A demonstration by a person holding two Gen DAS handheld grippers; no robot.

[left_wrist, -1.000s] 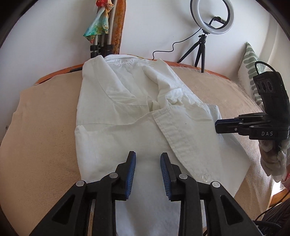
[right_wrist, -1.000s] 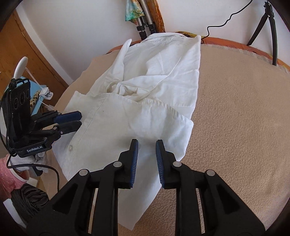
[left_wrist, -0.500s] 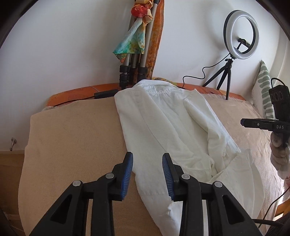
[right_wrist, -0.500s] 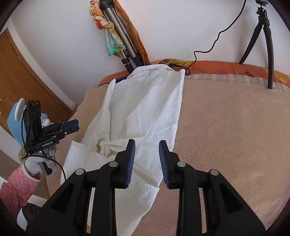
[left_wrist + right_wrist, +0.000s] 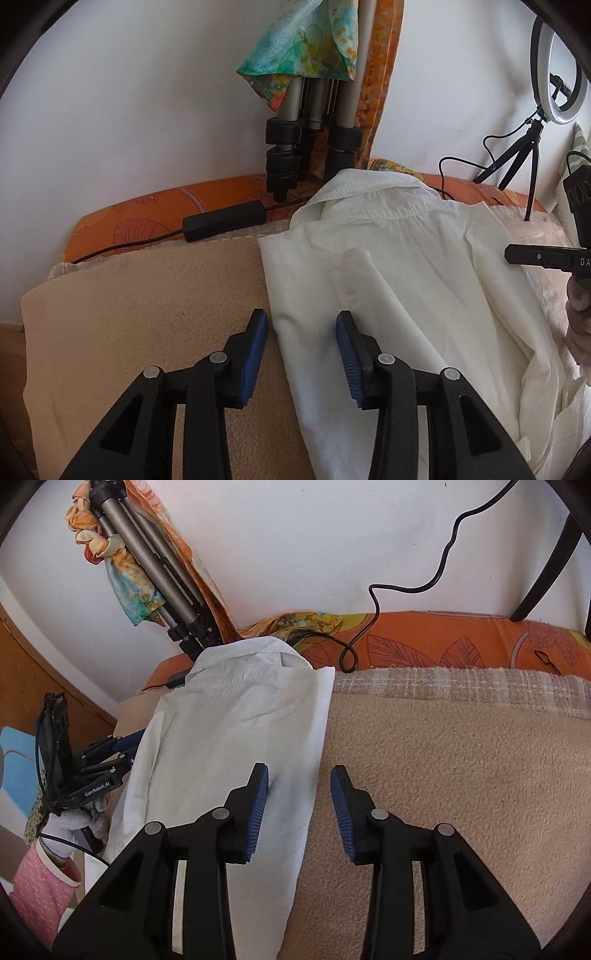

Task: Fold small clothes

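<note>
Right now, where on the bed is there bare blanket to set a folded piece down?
Two patches of beige blanket are bare: one right of the white shirt, up to the plaid strip, one left of it below the black power adapter. The far edge is crowded: tripod legs, cables, ring light stand.

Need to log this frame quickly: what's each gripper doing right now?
Left gripper: open, jaws just widening, straddling the white shirt's edge, gripping nothing.
Right gripper: open, widening too, over the shirt's other edge.

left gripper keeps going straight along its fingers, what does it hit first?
Most likely the white shirt: its left folded edge lies between the open left gripper fingers, over the beige blanket. Depth is unclear.
</note>
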